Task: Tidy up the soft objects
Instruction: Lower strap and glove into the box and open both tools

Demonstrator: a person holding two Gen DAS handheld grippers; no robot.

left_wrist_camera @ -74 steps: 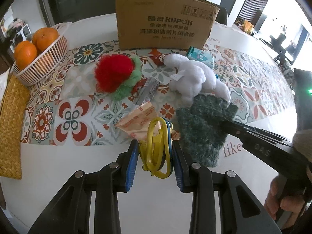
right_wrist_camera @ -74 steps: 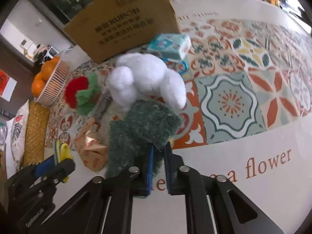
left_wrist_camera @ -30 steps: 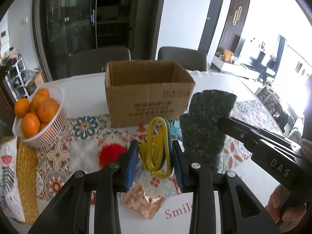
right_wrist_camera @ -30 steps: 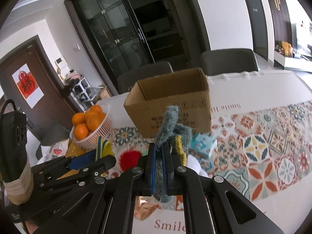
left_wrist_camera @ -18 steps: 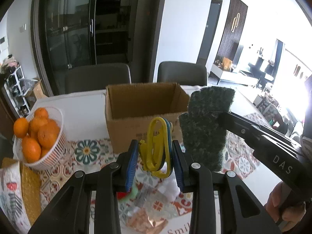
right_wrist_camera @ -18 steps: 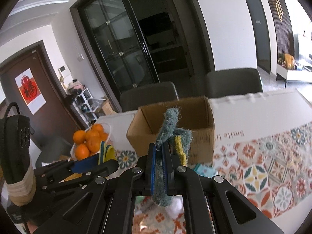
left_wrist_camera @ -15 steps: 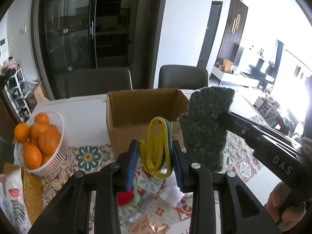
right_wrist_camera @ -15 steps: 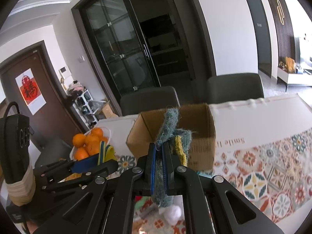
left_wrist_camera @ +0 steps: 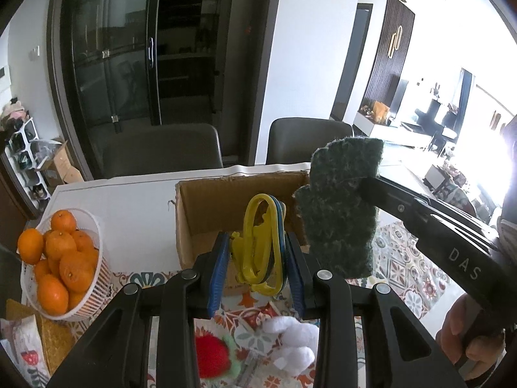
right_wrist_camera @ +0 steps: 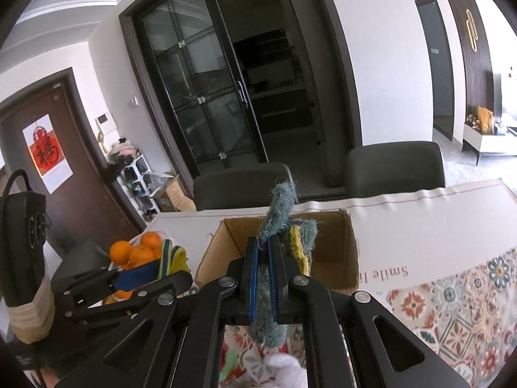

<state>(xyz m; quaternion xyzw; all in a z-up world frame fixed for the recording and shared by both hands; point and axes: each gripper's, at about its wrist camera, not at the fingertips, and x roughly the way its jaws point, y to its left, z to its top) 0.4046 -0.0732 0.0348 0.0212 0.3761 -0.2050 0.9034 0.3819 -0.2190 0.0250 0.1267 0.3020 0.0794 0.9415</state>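
Blue rubber pads line both tools. Left gripper (left_wrist_camera: 255, 258) pinches a yellow plastic clip (left_wrist_camera: 258, 242), its loop standing up between the pads, a blue-green strip behind it. Right gripper (right_wrist_camera: 263, 278) is pressed together on a dark green knitted glove (right_wrist_camera: 274, 226); cuff hangs below the pads, fingers stick up above them, a yellow strand on the right side. In the left wrist view the glove (left_wrist_camera: 342, 207) shows flat-on, held up in the air at the tip of the right tool, which enters from the right with a hand (left_wrist_camera: 465, 333) on its handle.

Landmark: the cardboard box (left_wrist_camera: 200, 213), open top, on the table (left_wrist_camera: 129, 200).
- Nearer than the box, under the left gripper: white plush toy (left_wrist_camera: 290, 342) and red fuzzy toy (left_wrist_camera: 211, 355) with a pale green edge, both lying on the patterned cloth (left_wrist_camera: 404, 265).
- Both held things sit in front of the box opening, above the level of its near wall; whether they are over the opening itself, cannot tell.
- Left of the box: white basket (left_wrist_camera: 93, 278) of oranges (left_wrist_camera: 61, 258), apart from it.
- Beyond the box: two dark chairs (left_wrist_camera: 161, 148) at the far table edge, then dark glass doors (left_wrist_camera: 129, 48).
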